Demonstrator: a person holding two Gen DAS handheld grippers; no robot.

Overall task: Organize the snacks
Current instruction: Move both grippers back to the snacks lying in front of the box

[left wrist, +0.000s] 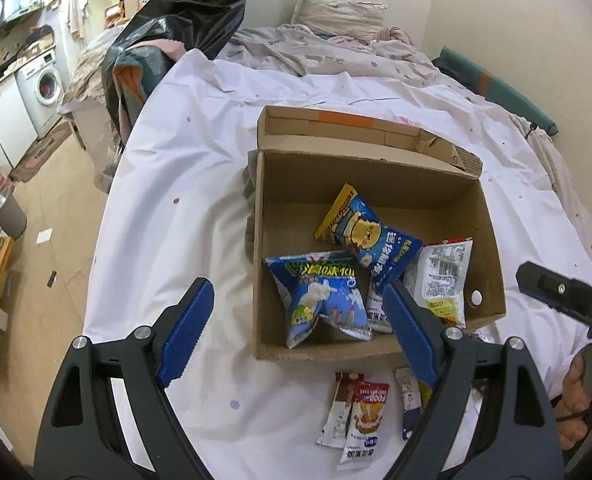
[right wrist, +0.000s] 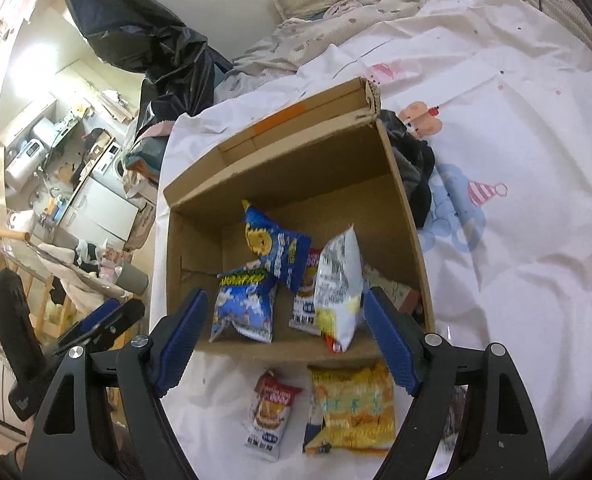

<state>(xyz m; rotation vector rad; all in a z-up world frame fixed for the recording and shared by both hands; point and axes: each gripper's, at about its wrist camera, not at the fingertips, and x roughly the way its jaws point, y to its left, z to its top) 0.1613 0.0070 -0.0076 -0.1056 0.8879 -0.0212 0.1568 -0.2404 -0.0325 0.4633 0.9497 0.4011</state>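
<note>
An open cardboard box (left wrist: pixel 492 240) (right wrist: pixel 400 184) sits on the white bed sheet. Inside lie a blue bear-print snack bag (left wrist: pixel 370 236) (right wrist: pixel 274 246), a blue-and-green snack bag (left wrist: pixel 324 300) (right wrist: pixel 244 306) and a white-and-yellow packet (left wrist: pixel 442 280) (right wrist: pixel 338 292). In front of the box on the sheet lie a small red-and-white packet (left wrist: pixel 362 424) (right wrist: pixel 270 416) and a yellow snack bag (right wrist: pixel 354 408). My left gripper (left wrist: pixel 296 332) is open and empty above the box's near edge. My right gripper (right wrist: pixel 286 340) is open and empty, also over the near edge.
A rumpled quilt and pillow (left wrist: pixel 340 12) lie at the bed's head. A black plastic bag (left wrist: pixel 184 8) hangs at the bed's left. Dark clothing (right wrist: pixel 414 168) lies beside the box's right wall. A washing machine (left wrist: pixel 42 84) and cluttered floor are at left.
</note>
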